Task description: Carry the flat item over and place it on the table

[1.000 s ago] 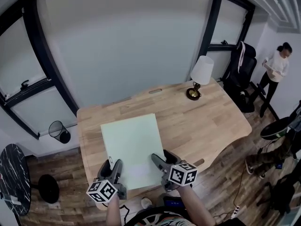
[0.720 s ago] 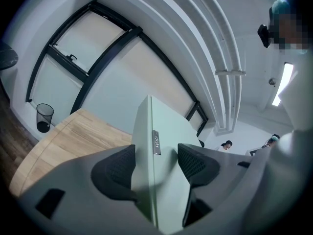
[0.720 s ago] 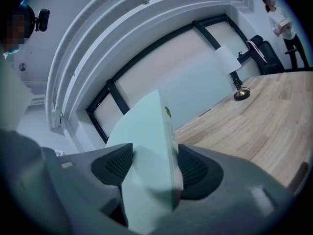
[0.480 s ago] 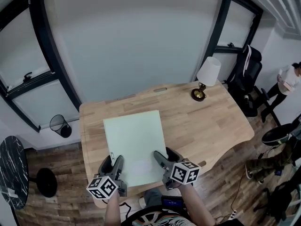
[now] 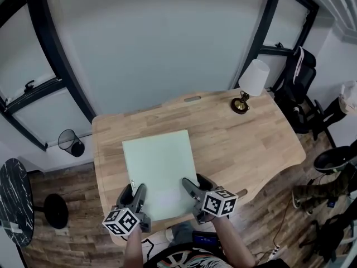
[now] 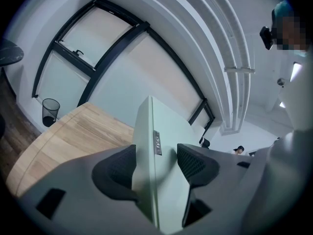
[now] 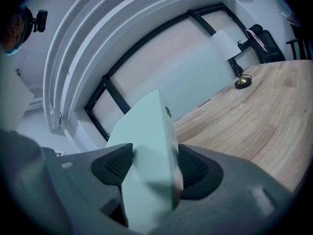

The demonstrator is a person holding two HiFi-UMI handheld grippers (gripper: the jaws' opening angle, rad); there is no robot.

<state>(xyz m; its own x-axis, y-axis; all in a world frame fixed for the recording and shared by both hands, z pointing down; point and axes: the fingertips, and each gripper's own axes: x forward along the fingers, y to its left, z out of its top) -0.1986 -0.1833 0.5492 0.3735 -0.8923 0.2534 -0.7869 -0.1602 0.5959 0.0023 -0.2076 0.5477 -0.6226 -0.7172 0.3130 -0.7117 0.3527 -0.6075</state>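
Observation:
A pale green flat board (image 5: 159, 169) hangs over the left half of the wooden table (image 5: 234, 138), held level by both grippers at its near edge. My left gripper (image 5: 135, 202) is shut on the board's near left corner; in the left gripper view the board's edge (image 6: 155, 155) runs between the two dark pads. My right gripper (image 5: 191, 194) is shut on the near right corner, and the board (image 7: 149, 146) fills the gap between its pads in the right gripper view. I cannot tell if the board touches the tabletop.
A small lamp (image 5: 248, 85) with a white shade stands at the table's far right. A black wire bin (image 5: 71, 148) sits on the floor to the left, with a dark round side table (image 5: 14, 205) nearer. Office chairs (image 5: 295, 88) and a person stand at the right.
The view has shifted slightly and the table sits a little closer. Both grippers still hold the board's near edge. The person at the right has moved toward the frame's edge.

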